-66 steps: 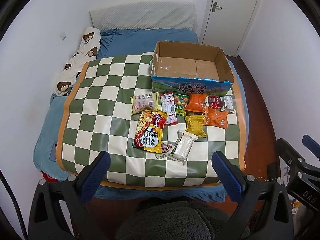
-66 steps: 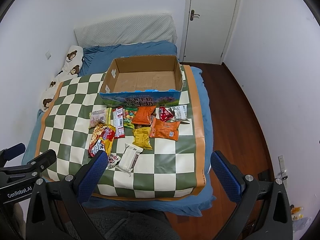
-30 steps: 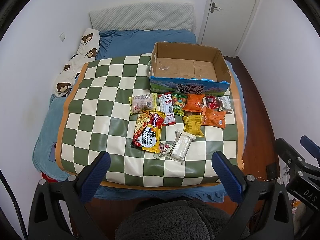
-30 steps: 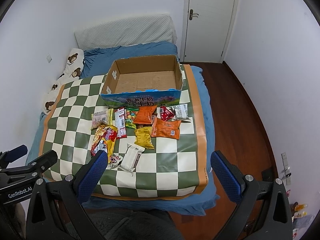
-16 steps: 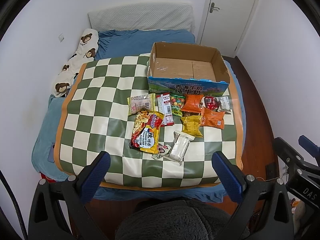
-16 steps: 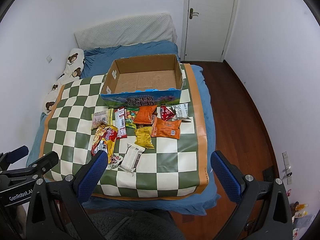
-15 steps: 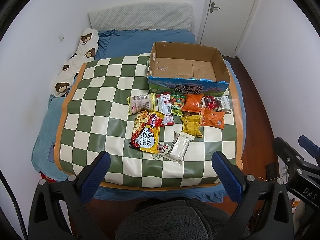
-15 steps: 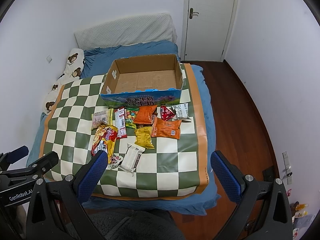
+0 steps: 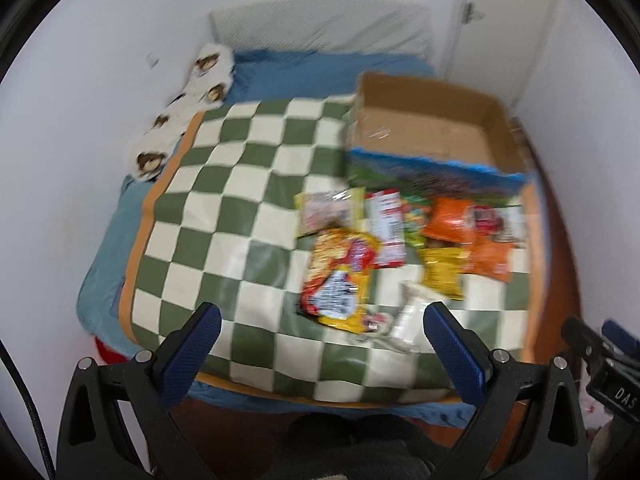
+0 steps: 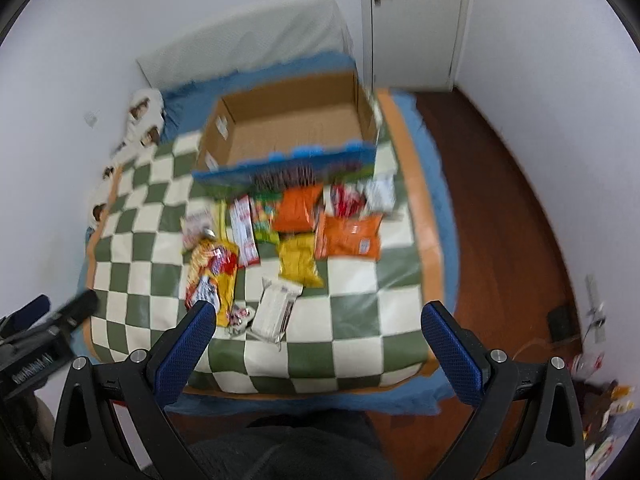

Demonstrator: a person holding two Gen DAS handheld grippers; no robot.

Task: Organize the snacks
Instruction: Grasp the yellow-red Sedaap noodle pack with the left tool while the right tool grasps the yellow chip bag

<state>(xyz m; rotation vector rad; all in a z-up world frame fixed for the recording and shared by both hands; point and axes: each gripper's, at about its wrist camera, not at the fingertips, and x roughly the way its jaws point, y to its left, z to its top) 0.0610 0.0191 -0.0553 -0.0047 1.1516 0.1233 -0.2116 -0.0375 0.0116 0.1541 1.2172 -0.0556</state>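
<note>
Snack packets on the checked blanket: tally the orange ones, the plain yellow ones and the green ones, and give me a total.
Orange packets: 2
Plain yellow packet: 1
Green packet: 1
Total: 4

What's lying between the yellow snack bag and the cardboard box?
In the right wrist view, an orange snack bag lies between the yellow snack bag and the cardboard box, next to a green candy pack.
</note>
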